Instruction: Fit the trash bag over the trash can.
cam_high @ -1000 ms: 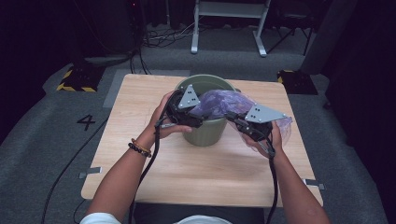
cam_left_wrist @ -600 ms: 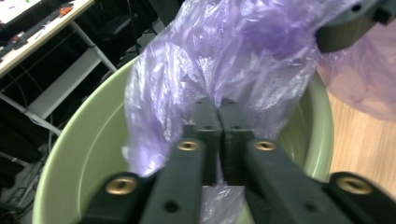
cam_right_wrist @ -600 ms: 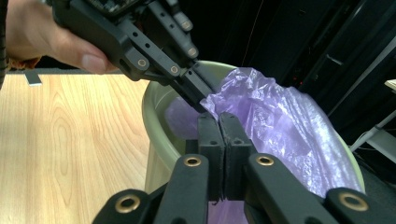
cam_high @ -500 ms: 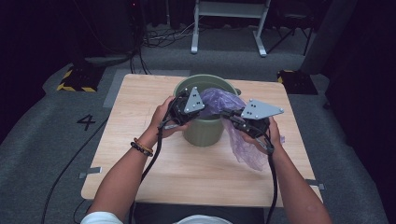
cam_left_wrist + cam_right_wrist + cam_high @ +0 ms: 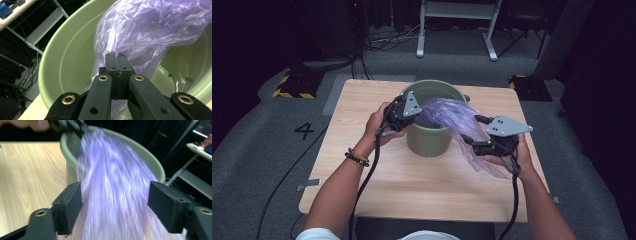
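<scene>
Left gripper pinching purple bag, bucket

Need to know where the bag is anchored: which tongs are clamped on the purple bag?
The left tongs, pinched shut on the purple bag at the green bucket rim; the right tongs stand open.

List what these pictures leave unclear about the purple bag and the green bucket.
- Purple bag: motion-blurred in the right gripper view, so contact with the open right gripper is unclear.
- Green bucket bottom: covered by the bag in the high view.
- Bag edge pinched by the left gripper: hidden between its pads.
</scene>
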`<state>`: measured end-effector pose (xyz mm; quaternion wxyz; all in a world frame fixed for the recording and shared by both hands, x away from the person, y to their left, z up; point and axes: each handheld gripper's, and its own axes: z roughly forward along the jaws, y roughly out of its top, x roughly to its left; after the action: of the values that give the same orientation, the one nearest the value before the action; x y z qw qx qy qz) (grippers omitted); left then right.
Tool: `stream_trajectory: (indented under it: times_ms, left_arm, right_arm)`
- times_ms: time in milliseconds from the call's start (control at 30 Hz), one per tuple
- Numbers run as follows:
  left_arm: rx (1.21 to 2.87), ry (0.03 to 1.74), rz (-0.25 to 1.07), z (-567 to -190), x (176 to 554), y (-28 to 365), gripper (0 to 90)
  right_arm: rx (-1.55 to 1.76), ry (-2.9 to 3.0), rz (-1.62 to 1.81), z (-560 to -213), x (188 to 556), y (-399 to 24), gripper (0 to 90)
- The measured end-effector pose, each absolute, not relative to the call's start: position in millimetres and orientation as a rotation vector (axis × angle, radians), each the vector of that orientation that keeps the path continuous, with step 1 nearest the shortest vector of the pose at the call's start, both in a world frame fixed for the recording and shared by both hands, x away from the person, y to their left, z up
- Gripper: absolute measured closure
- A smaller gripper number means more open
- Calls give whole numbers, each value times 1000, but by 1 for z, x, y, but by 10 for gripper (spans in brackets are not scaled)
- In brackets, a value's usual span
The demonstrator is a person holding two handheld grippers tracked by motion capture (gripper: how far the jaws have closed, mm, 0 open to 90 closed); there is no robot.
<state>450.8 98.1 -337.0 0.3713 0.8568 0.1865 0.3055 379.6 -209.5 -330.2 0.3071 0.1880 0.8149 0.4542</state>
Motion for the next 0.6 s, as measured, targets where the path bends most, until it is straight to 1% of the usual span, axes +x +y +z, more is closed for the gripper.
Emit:
stream_trajectory:
  times_ms: [167, 267, 300, 333, 367, 400, 433, 467, 500, 533, 600]
  left_arm:
    - [2197, 507, 773, -339, 454, 106, 900]
    - [2190, 514, 761, -339, 455, 108, 900]
    - [2191, 510, 766, -339, 455, 109, 900]
    - [2184, 515, 752, -339, 456, 111, 900]
    - [2184, 515, 752, -339, 456, 111, 900]
    - [2180, 516, 746, -339, 457, 112, 900]
    - [2180, 516, 746, -339, 457, 112, 900]
    - [2174, 523, 733, -339, 457, 114, 900]
    - [2174, 523, 733, -339, 457, 114, 900]
    - [2169, 525, 730, -339, 457, 114, 900]
    - [2157, 527, 715, -339, 458, 117, 889]
  right_arm:
    - [532, 2139, 1120, -342, 368, -227, 232]
    - [549, 2132, 1105, -346, 364, -234, 247]
    - [555, 2128, 1096, -348, 363, -237, 297]
    - [554, 2135, 1076, -353, 363, -240, 444]
    - [554, 2135, 1076, -353, 363, -240, 444]
    - [547, 2148, 1085, -356, 365, -243, 627]
    - [547, 2148, 1085, -356, 365, -243, 627]
    - [541, 2143, 1094, -357, 367, -244, 765]
    - [541, 2143, 1094, -357, 367, -244, 765]
    - [535, 2137, 1110, -357, 368, -243, 861]
    - [525, 2119, 1129, -354, 369, -243, 887]
